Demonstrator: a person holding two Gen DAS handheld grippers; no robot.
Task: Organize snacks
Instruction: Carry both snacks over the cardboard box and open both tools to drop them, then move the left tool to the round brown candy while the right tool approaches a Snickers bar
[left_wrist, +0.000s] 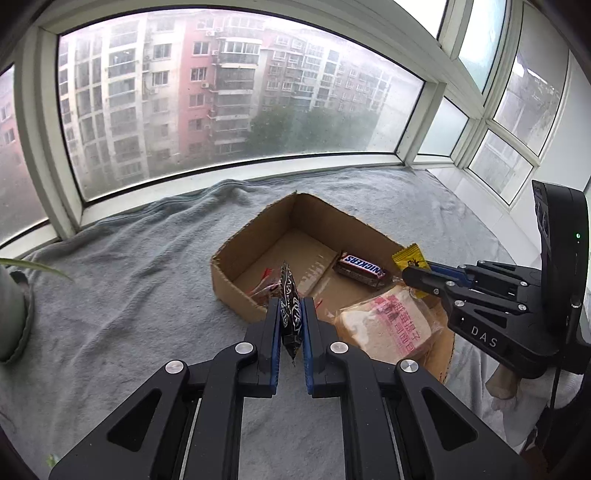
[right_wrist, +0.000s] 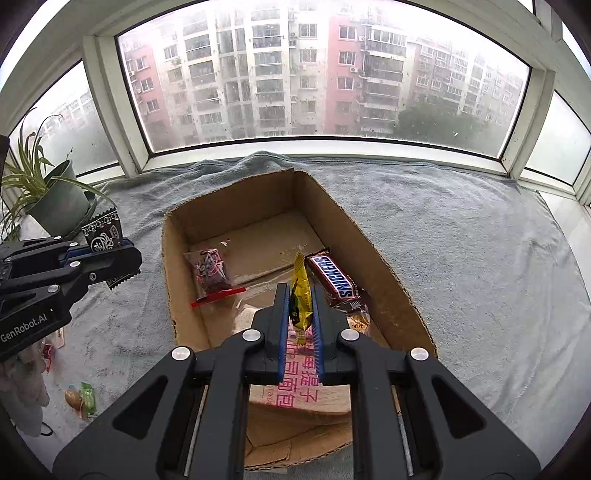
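Observation:
An open cardboard box (left_wrist: 236, 254) (right_wrist: 373, 266) lies on a grey towel. Inside are a Snickers bar (left_wrist: 364, 266) (right_wrist: 338, 282), a clear packet with a red strip (right_wrist: 210, 271) (left_wrist: 264, 286) and a wrapped bread slice (left_wrist: 388, 326) (right_wrist: 303, 376). My left gripper (left_wrist: 291, 314) (right_wrist: 122, 258) is shut on a black patterned packet (left_wrist: 290, 310) (right_wrist: 103, 234), just left of the box. My right gripper (right_wrist: 300, 310) (left_wrist: 415, 275) is shut on a yellow packet (right_wrist: 301, 295) (left_wrist: 408, 256), above the box's near end.
A potted plant (right_wrist: 55, 195) stands at the far left by the window. Small snacks (right_wrist: 83, 398) lie on the towel at the near left. The grey towel (right_wrist: 480, 258) runs to the window frame behind and on the right.

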